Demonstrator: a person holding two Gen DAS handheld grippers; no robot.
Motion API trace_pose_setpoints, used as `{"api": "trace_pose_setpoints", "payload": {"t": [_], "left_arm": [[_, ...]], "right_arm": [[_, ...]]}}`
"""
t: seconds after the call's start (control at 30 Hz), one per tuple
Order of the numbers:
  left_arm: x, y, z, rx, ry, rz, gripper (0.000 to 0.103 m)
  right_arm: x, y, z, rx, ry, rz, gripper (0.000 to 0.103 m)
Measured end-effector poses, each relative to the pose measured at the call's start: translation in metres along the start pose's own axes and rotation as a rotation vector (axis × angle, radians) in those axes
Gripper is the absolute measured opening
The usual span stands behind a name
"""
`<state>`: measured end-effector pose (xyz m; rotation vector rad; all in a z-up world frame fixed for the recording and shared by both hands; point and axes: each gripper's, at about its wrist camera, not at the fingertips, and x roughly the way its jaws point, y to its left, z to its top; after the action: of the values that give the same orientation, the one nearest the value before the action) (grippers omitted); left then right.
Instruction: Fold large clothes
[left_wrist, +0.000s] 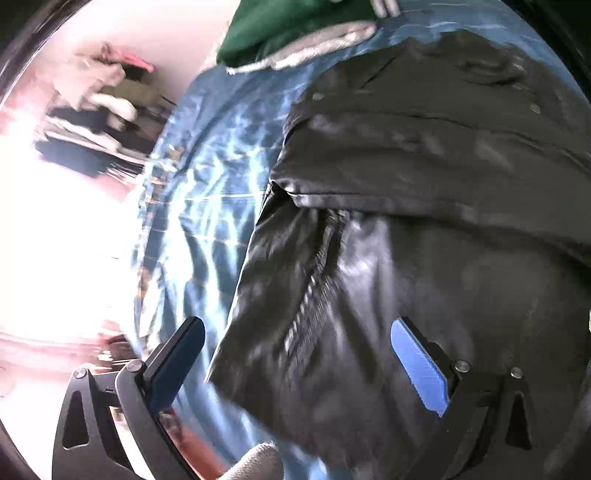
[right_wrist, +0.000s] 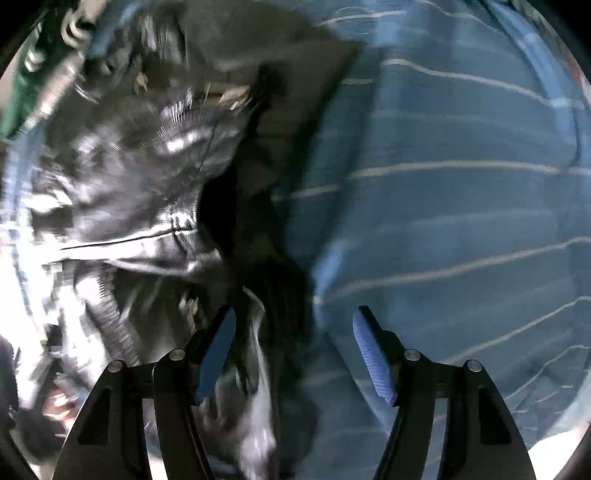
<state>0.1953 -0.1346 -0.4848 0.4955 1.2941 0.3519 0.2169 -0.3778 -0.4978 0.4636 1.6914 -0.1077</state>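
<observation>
A black leather jacket (left_wrist: 424, 221) with a zipper lies on a blue striped bedsheet (left_wrist: 207, 206). My left gripper (left_wrist: 295, 332) is open, its blue-padded fingers spread to either side of the jacket's lower edge, just above it. In the right wrist view the jacket (right_wrist: 147, 184) fills the left half, blurred by motion, on the same sheet (right_wrist: 461, 184). My right gripper (right_wrist: 293, 325) is open, with the jacket's edge between and below its fingers. Nothing is held.
A green and grey garment (left_wrist: 295, 33) lies at the far end of the bed, also showing in the right wrist view (right_wrist: 26, 85). Beyond the bed's left edge is a bright room with clothes (left_wrist: 96, 110) hanging or piled.
</observation>
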Motion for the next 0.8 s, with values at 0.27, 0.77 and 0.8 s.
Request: {"api": "trace_pose_setpoints", "payload": {"t": [0.27, 0.77, 0.8], "left_arm": [[-0.086, -0.113, -0.053, 0.205, -0.003, 0.035, 0.103], [-0.055, -0.237, -0.089, 0.302, 0.029, 0.238, 0.103], [-0.053, -0.235, -0.086, 0.292, 0.018, 0.251, 0.103]], "right_arm": [[-0.023, -0.105, -0.013, -0.024, 0.023, 0.160, 0.068], [0.015, -0.217, -0.003, 0.073, 0.107, 0.396, 0.068], [0.015, -0.216, 0.000, 0.073, 0.106, 0.401, 0.068]]}}
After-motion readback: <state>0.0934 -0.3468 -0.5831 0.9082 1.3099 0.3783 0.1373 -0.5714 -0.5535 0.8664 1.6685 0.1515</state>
